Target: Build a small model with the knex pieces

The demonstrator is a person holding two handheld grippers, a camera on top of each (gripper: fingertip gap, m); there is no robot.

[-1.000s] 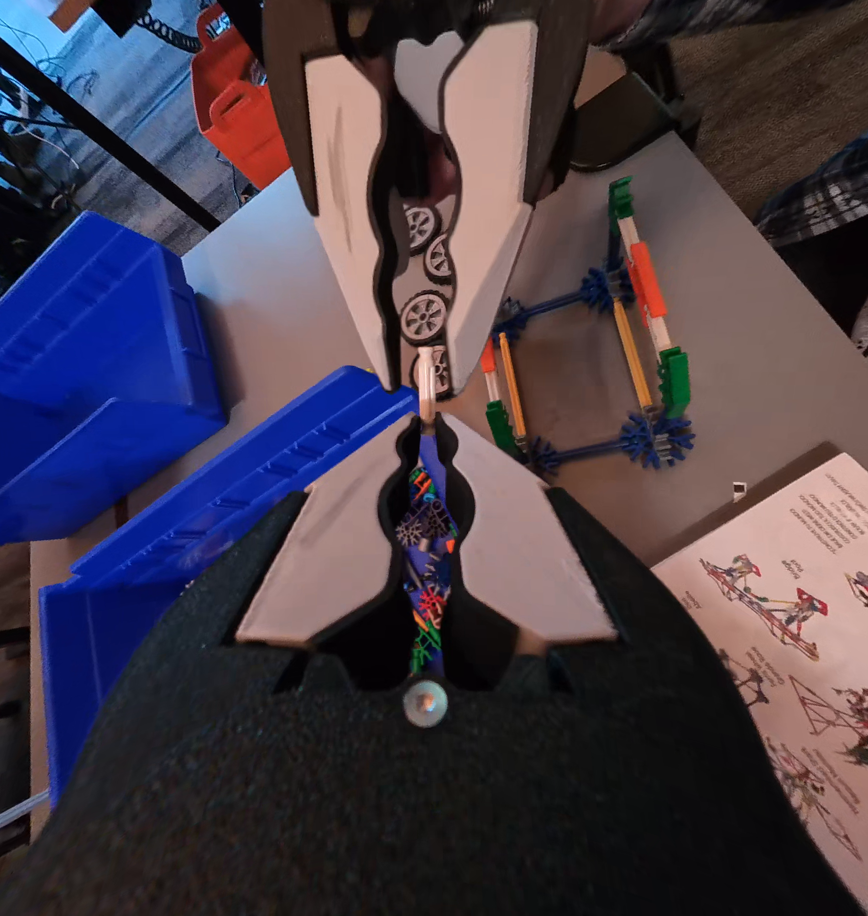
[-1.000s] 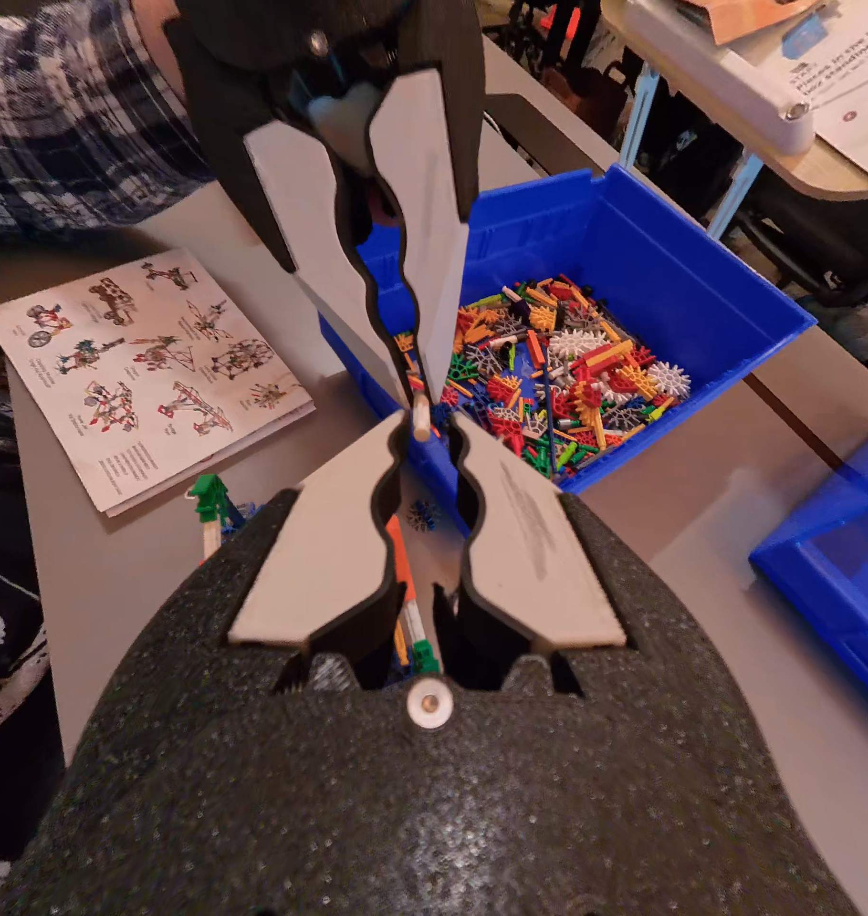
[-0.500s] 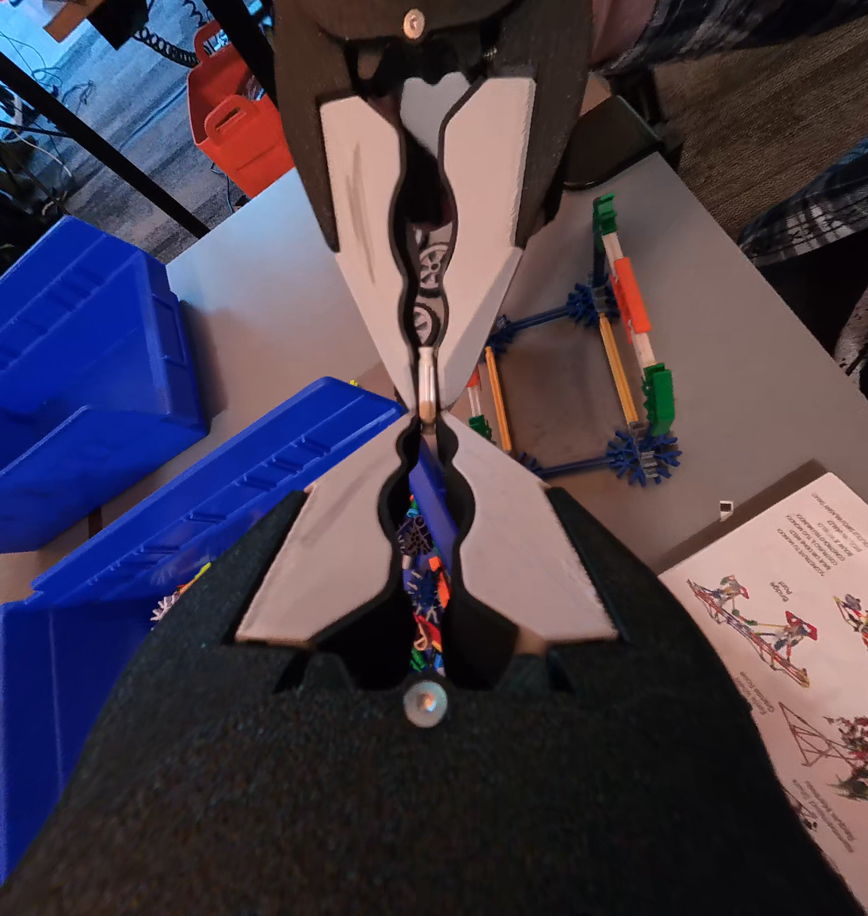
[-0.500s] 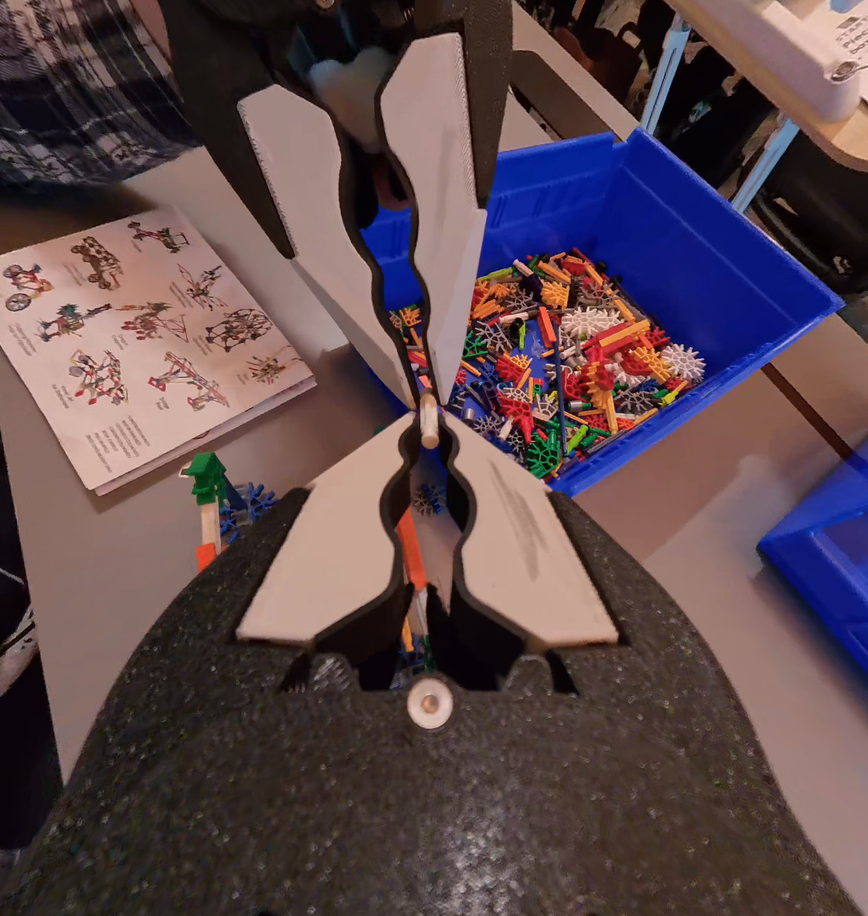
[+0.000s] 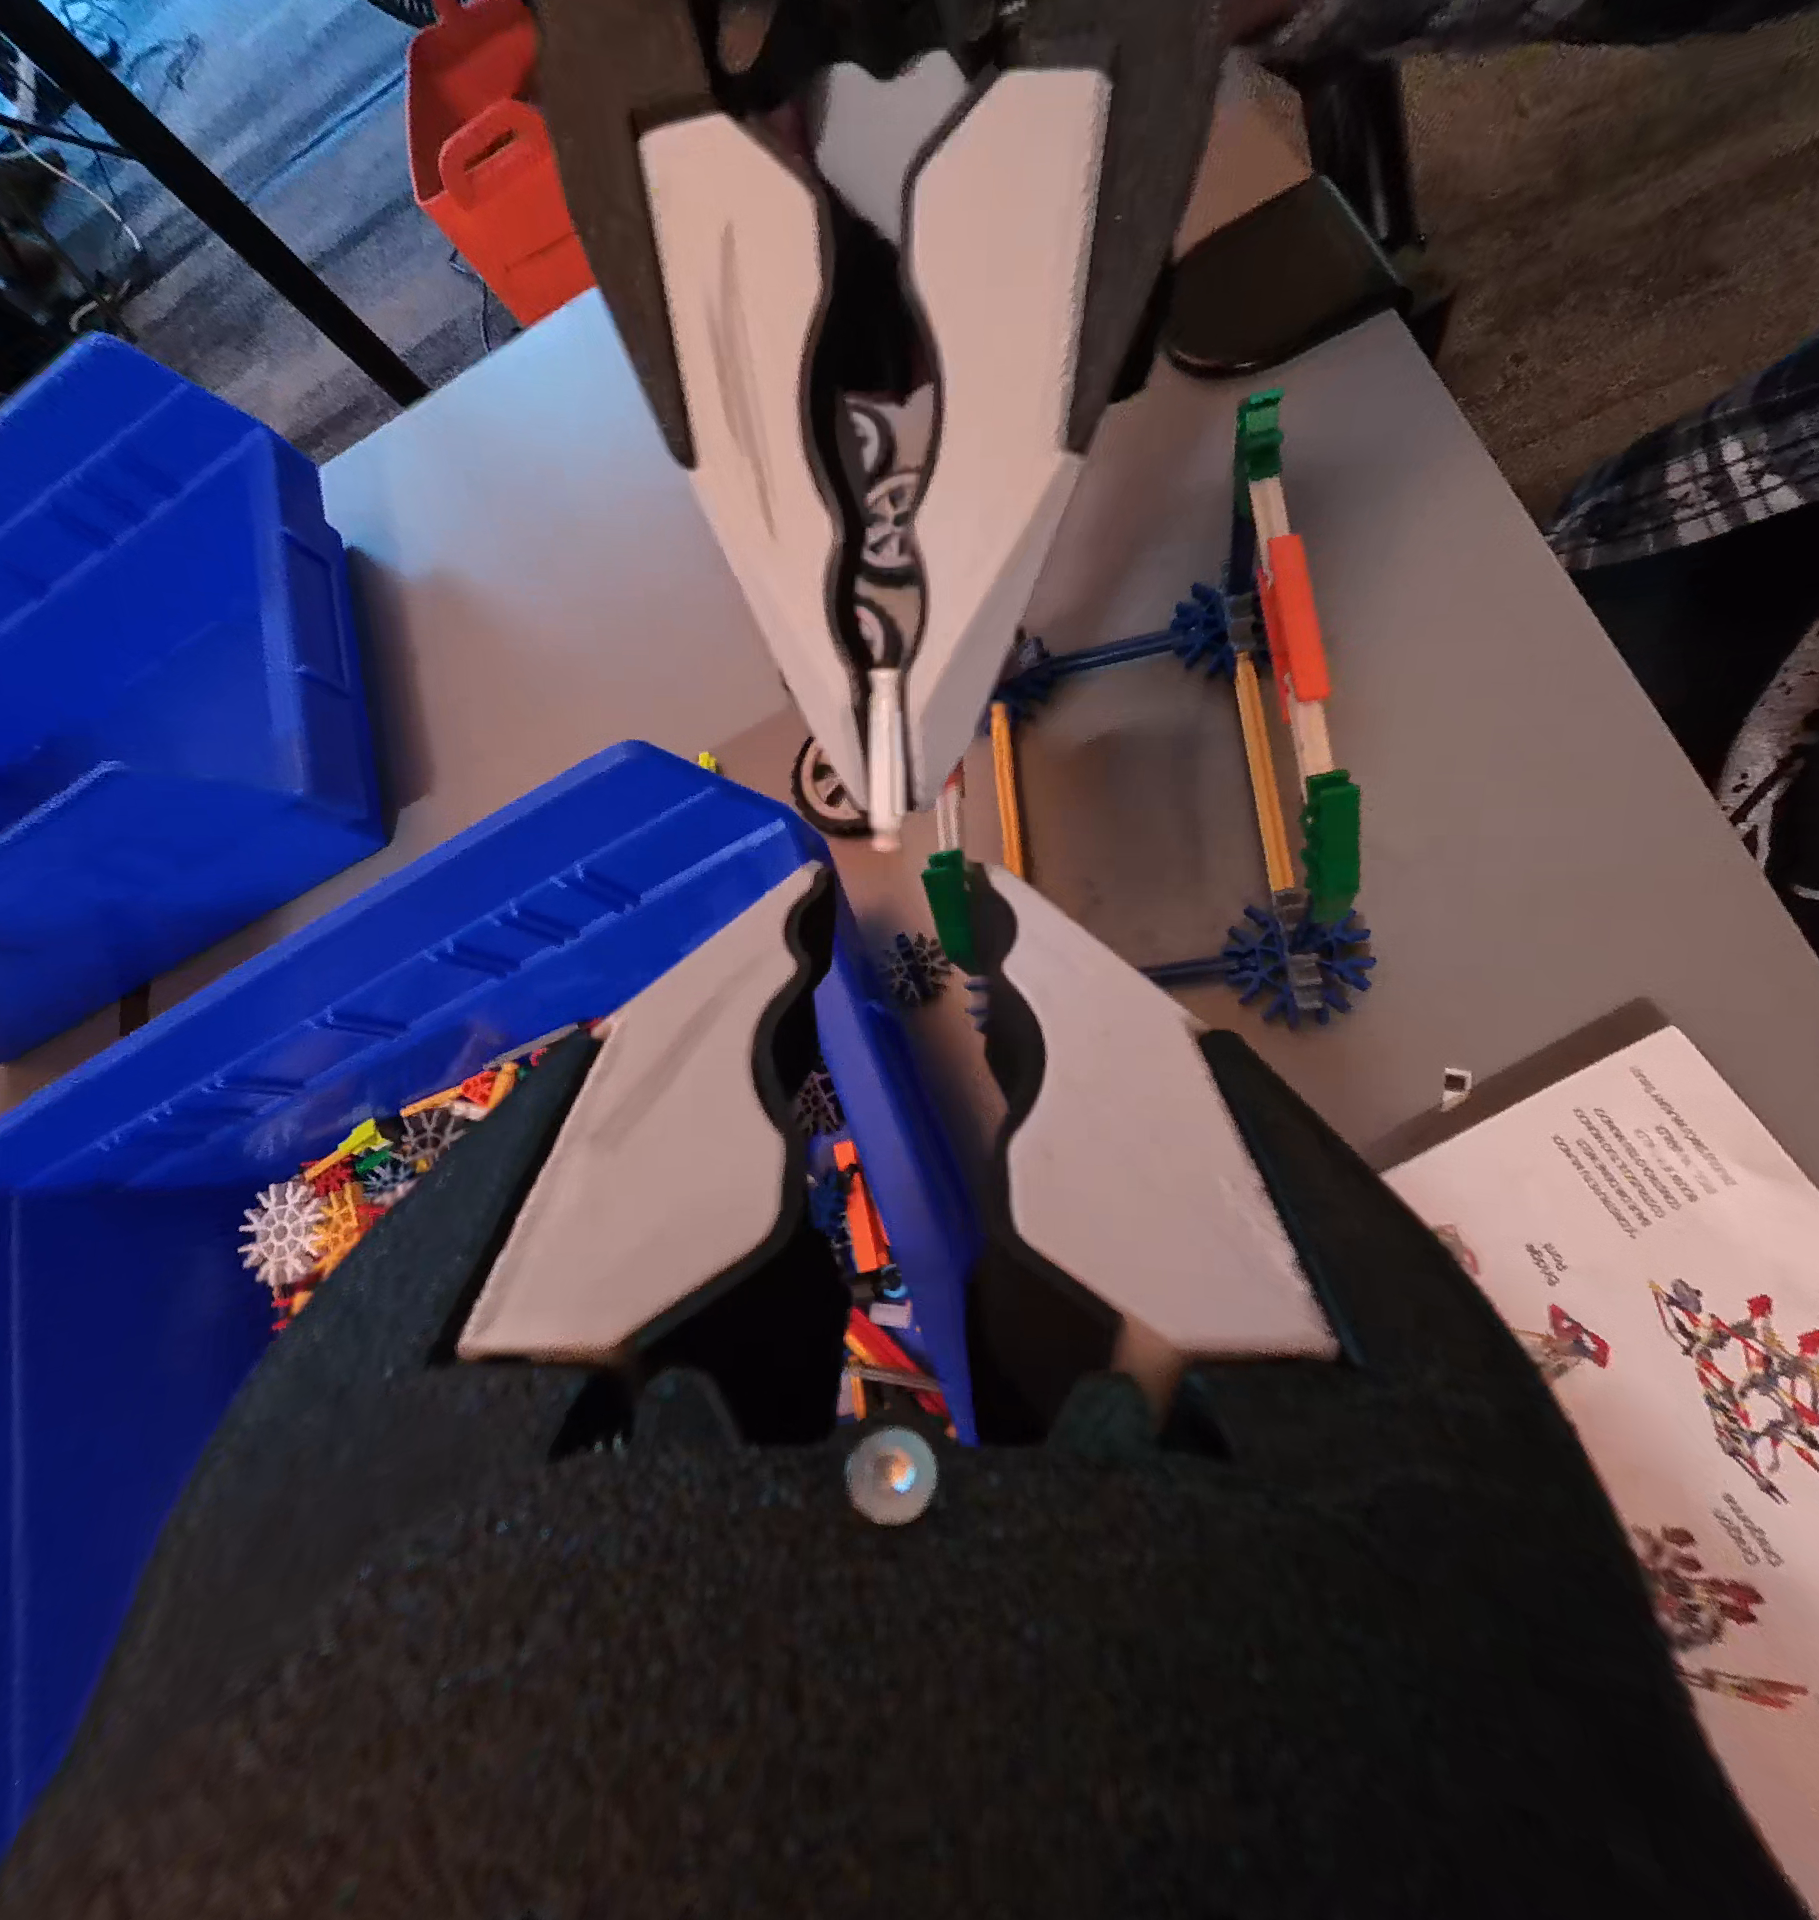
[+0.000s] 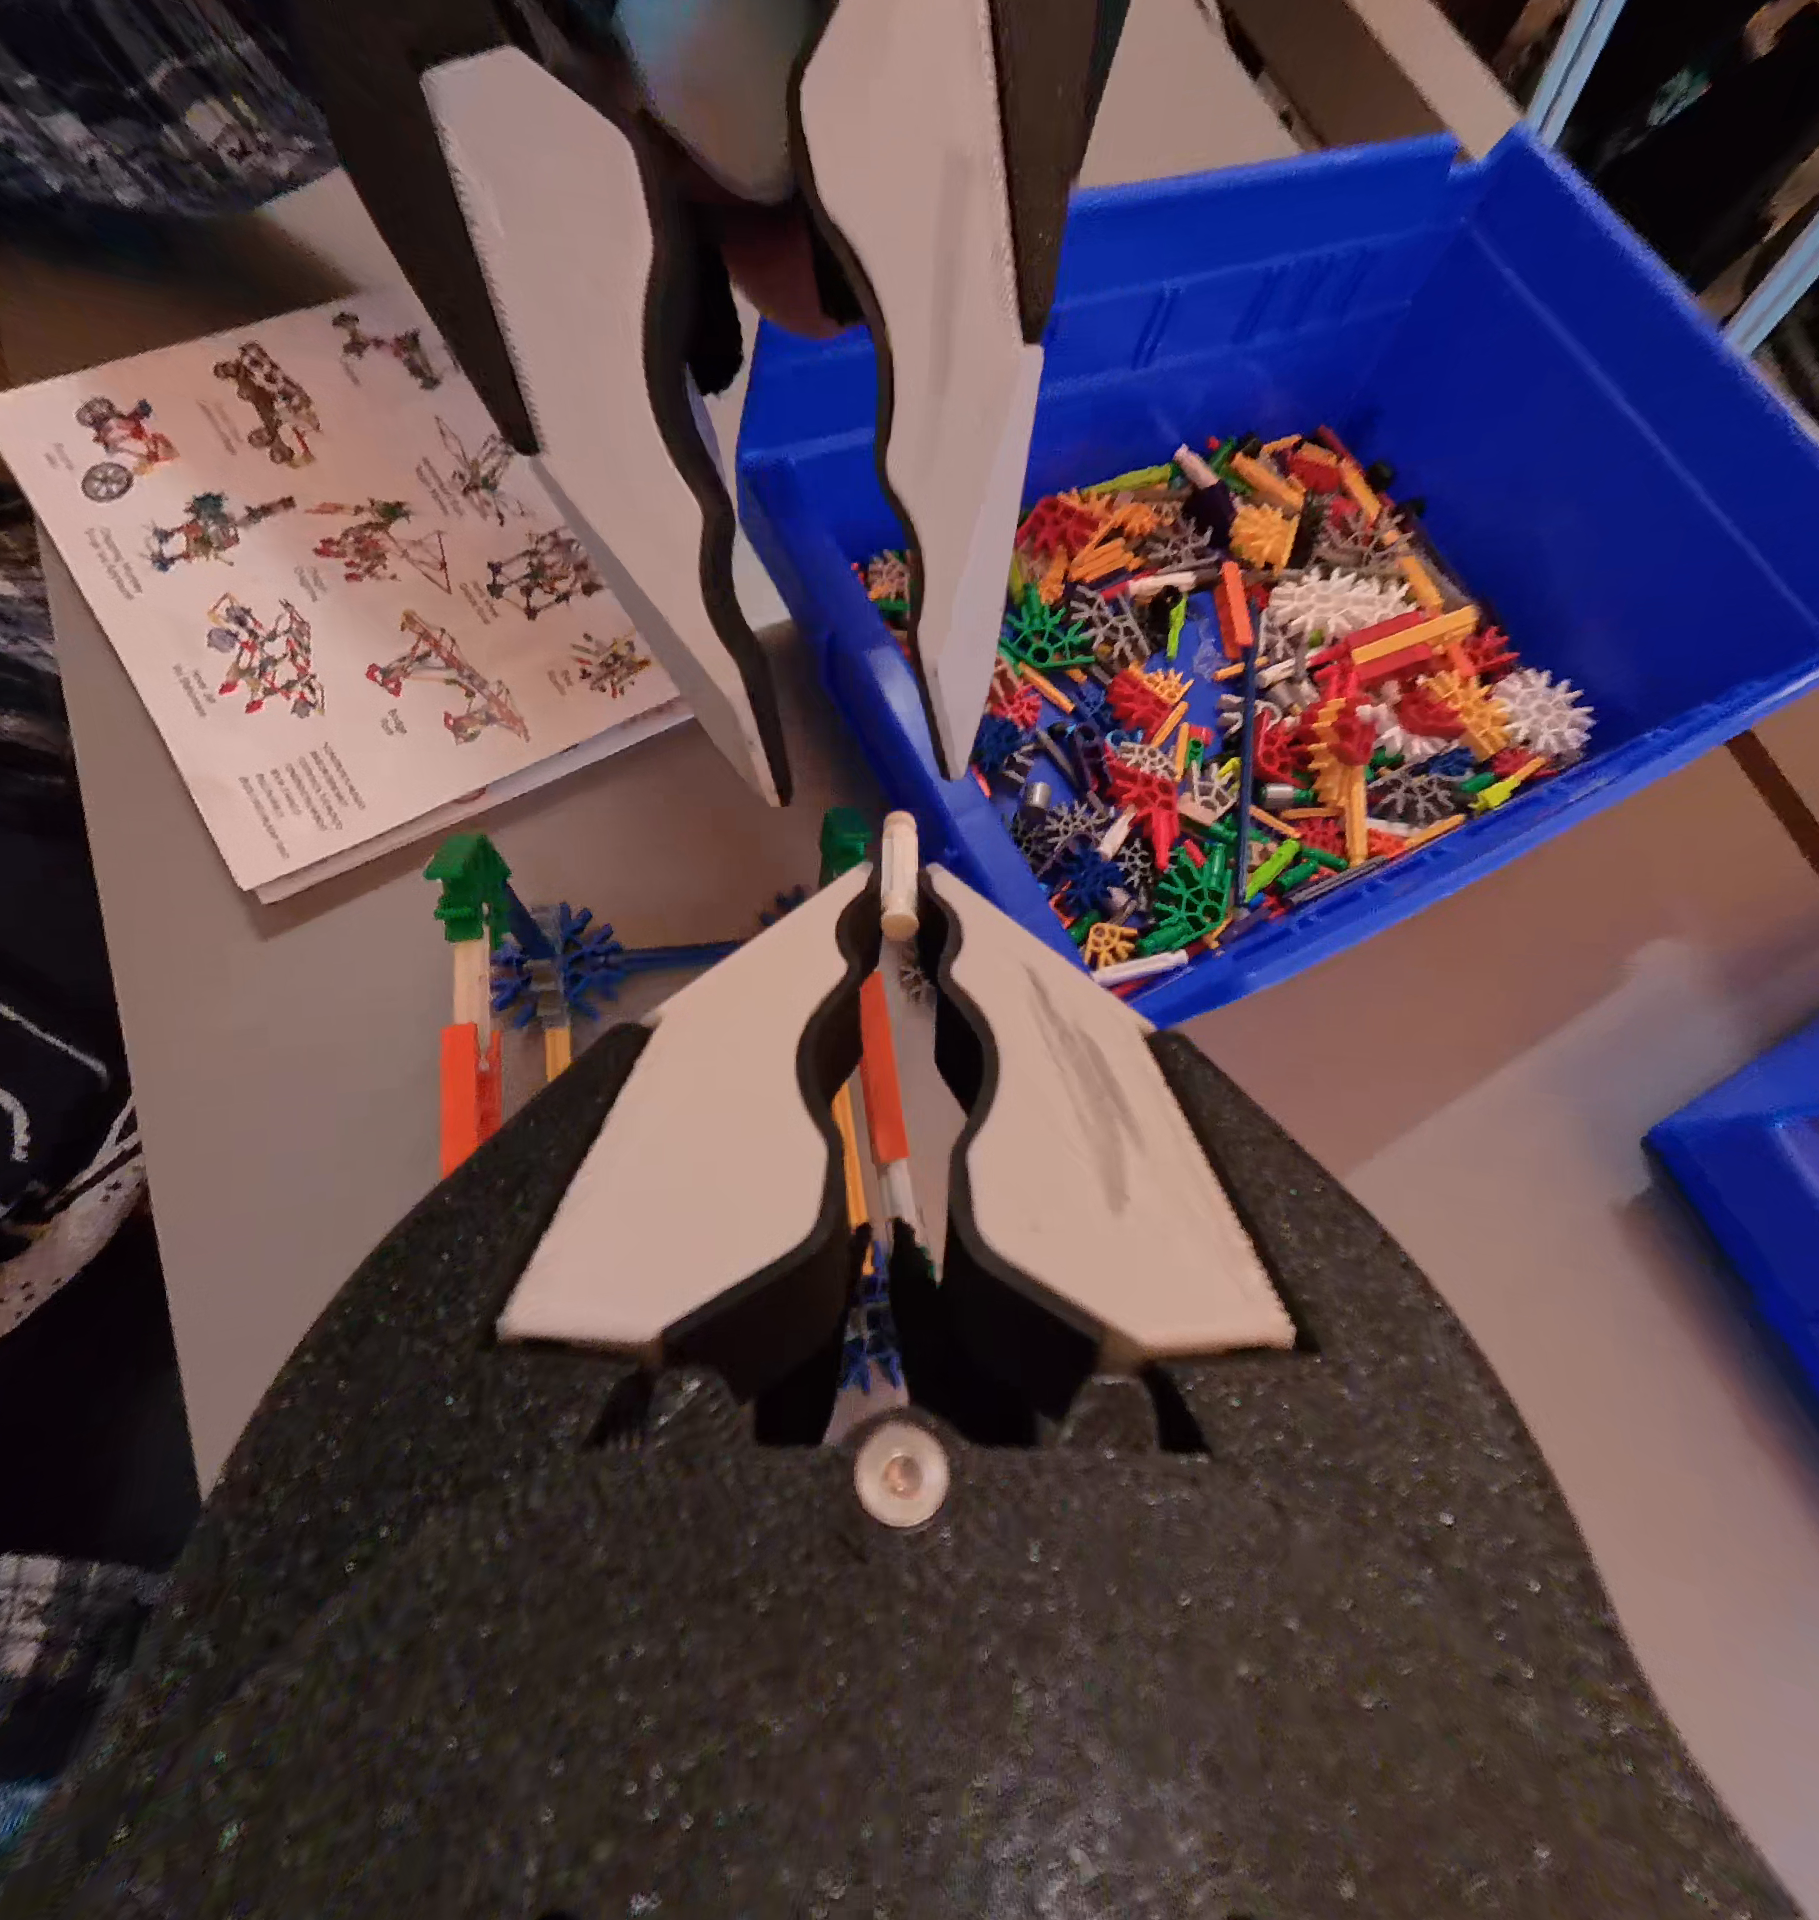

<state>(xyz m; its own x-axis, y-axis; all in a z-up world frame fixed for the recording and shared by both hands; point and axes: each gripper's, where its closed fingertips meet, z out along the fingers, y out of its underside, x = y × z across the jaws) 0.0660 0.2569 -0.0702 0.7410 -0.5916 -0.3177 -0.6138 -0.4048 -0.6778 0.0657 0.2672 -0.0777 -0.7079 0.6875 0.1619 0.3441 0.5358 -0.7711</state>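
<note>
My right gripper (image 6: 898, 878) is shut on a short white rod (image 6: 899, 873), which sticks out past its tips. In the left wrist view the right gripper (image 5: 889, 800) hangs from above with the rod (image 5: 884, 748) pointing at my left gripper (image 5: 905, 888). My left gripper is open and empty, its tips a little short of the rod's end; it also shows in the right wrist view (image 6: 863, 779). Below both lies a square rod frame (image 5: 1263, 769) with blue connectors, yellow rods, and green and orange pieces on the grey table (image 5: 572, 540). The frame also shows in the right wrist view (image 6: 552, 971).
A blue bin (image 6: 1507, 364) full of mixed coloured pieces stands beside the grippers, also in the left wrist view (image 5: 417, 966). A second blue bin (image 5: 126, 644) is farther off. A picture sheet (image 6: 313, 582), grey wheels (image 5: 832, 795), a loose blue connector (image 5: 915, 966) and an orange container (image 5: 489, 166) are around. Less than 4 cm separates the two grippers' tips. The loose blue connector (image 5: 915, 966) lies around 10 centimetres away from my right fingertips.
Both grippers were pinching the white rod end to end. My left gripper has opened and drawn back a little; the rod stays in the right gripper.
</note>
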